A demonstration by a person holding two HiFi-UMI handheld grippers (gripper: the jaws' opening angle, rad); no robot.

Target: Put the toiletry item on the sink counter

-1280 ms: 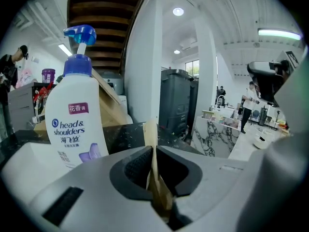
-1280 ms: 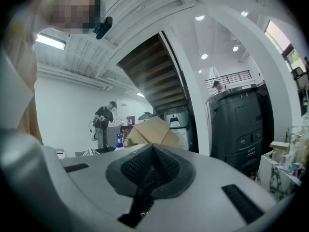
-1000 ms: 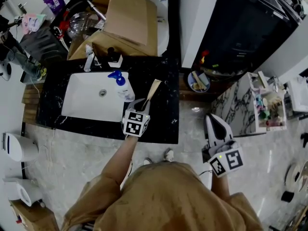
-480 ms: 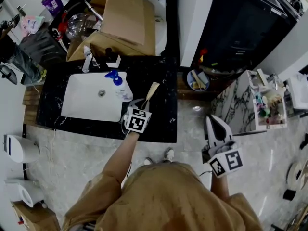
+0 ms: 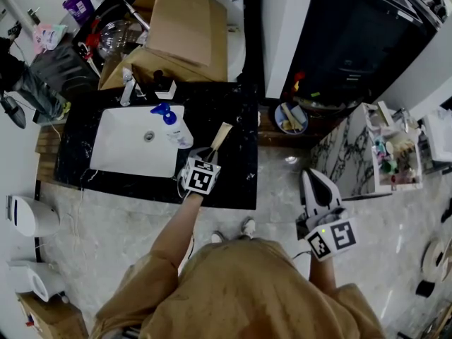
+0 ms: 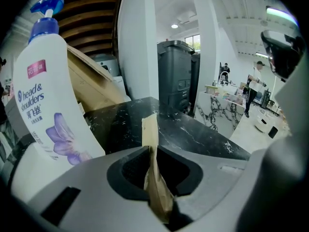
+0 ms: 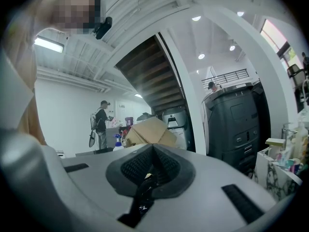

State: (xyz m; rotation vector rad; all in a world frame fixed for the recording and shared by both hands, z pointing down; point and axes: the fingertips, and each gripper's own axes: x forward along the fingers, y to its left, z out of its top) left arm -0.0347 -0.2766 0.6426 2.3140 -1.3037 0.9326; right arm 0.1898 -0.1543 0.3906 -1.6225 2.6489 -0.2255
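My left gripper (image 5: 207, 152) hangs over the black sink counter (image 5: 239, 169), just right of the white basin (image 5: 116, 147). A flat tan packet (image 5: 219, 136) sticks out from between its jaws, slanting up and to the right. In the left gripper view the tan packet (image 6: 150, 141) is pinched in the left gripper (image 6: 154, 151), low over the counter (image 6: 193, 134). The jaws are opening, and the packet is still between them. My right gripper (image 5: 316, 183) is held off the counter over the floor. The right gripper (image 7: 152, 151) is shut, with nothing in it.
A white shampoo bottle (image 5: 176, 127) with a blue pump stands at the basin's right rim, close to the left of my left gripper; it fills the left side as the bottle (image 6: 46, 105). A faucet (image 5: 127, 87) and cardboard boxes (image 5: 183, 27) stand behind. A black bin (image 5: 360, 41) is at the right.
My left gripper and the packet have stayed almost where they were over the counter. The right gripper has not moved.
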